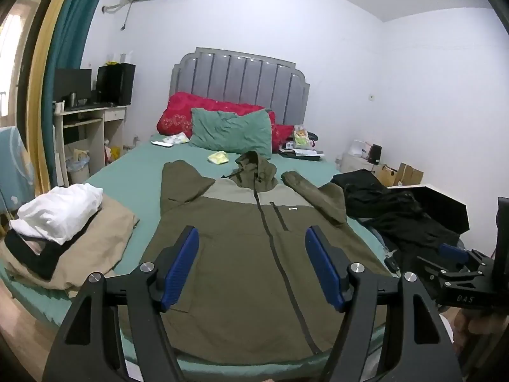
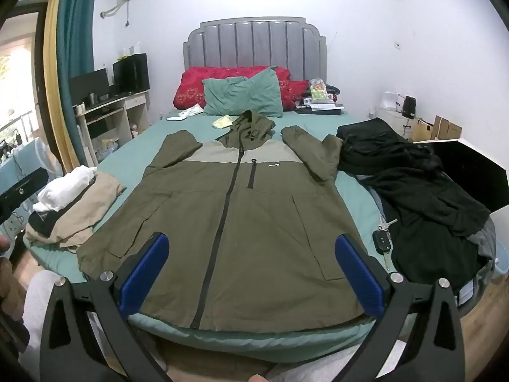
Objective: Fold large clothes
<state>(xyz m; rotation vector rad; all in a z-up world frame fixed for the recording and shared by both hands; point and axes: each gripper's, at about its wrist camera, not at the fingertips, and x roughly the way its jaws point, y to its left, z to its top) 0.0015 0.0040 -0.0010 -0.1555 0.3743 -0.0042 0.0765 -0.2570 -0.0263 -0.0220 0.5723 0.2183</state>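
Bedroom, white walls, a bed (image 2: 133,156) under a teal sheet with a grey padded headboard (image 2: 254,44) at the far end. A red pillow (image 2: 197,86) and a green pillow (image 2: 245,95) lie against the headboard.

The olive hooded jacket (image 2: 238,222) lies flat, front up, along the middle of the bed, zip closed, hem at the near edge, hood toward the pillows. Both sleeves are spread outward and bent back at the shoulders. A paler band crosses the chest.

Left of the jacket, just beside its left sleeve, sits a stack of folded clothes (image 2: 79,203): white on top, beige and black beneath. To the right lies a heap of black garments (image 2: 413,191), touching the right sleeve's cuff. A car key (image 2: 381,238) rests on the sheet between the jacket's right edge and the black heap.

Left gripper (image 1: 251,267): fingers spread wide, blue pads apart, nothing between them, held above the jacket's lower half. Right gripper (image 2: 251,273): likewise parted and empty, above the near hem. Neither touches the fabric.

A desk (image 2: 111,108) with a monitor stands at the far left.
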